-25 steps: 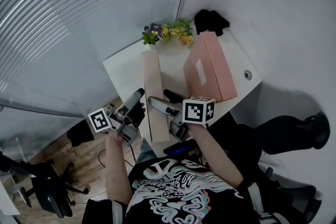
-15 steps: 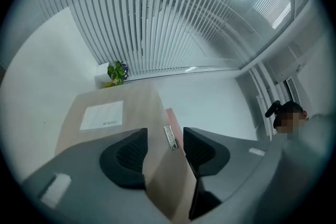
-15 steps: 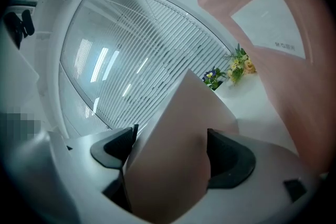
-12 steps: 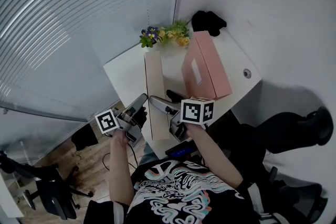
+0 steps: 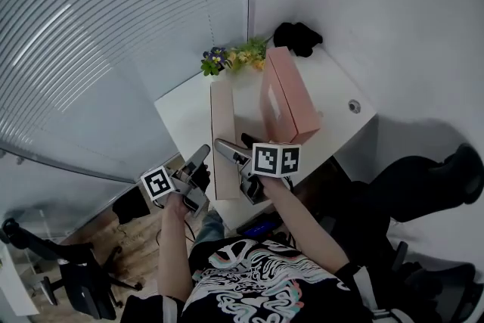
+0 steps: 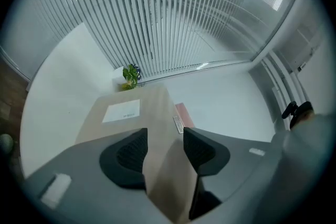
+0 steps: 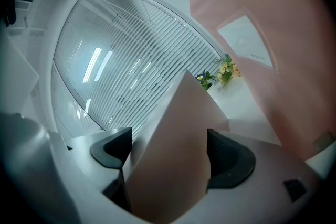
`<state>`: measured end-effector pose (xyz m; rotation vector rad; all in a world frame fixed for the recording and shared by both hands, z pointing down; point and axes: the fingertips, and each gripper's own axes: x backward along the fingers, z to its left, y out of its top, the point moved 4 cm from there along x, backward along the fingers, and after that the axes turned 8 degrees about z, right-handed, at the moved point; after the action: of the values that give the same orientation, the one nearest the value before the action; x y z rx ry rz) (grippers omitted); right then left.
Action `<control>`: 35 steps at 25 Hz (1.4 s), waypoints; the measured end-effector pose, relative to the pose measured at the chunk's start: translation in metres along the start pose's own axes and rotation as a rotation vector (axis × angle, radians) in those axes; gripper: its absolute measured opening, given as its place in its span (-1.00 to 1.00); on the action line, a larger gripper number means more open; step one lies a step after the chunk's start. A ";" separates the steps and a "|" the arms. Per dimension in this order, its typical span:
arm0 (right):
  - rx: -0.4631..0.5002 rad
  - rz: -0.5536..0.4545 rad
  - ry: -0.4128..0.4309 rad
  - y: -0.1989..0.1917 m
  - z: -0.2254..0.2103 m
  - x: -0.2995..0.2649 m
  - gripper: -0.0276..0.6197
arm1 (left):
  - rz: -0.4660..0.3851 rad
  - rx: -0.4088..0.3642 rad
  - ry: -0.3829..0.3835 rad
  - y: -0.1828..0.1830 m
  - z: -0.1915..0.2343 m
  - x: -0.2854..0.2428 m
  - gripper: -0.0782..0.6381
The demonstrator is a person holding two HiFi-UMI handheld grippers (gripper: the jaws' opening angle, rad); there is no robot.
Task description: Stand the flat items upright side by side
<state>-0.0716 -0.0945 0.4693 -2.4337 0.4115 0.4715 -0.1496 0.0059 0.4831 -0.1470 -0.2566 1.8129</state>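
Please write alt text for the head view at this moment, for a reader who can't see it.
Seen from above, the left gripper and right gripper both clamp the near end of a long beige cardboard box over a white desk. A pink cardboard box stands upright to its right, with a small bunch of purple and yellow flowers at the desk's far edge.

Bright diffuse daylight through blinds; soft shadows; fisheye warp, dark corners; near foreground blurred.
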 end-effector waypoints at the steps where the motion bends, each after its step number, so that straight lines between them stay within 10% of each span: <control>1: 0.000 0.000 -0.008 -0.002 0.002 -0.001 0.46 | 0.013 0.000 -0.005 0.001 0.000 0.000 -0.23; 18: 0.164 -0.001 -0.300 0.036 0.024 0.027 0.31 | 0.451 0.029 -0.197 0.029 0.021 -0.046 -0.32; 35: 0.199 0.130 -0.613 0.074 0.011 -0.044 0.32 | 0.567 0.104 -0.282 0.046 0.057 -0.047 -0.46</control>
<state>-0.1428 -0.1358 0.4420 -1.9511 0.3275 1.1301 -0.1940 -0.0564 0.5254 0.1256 -0.3415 2.4086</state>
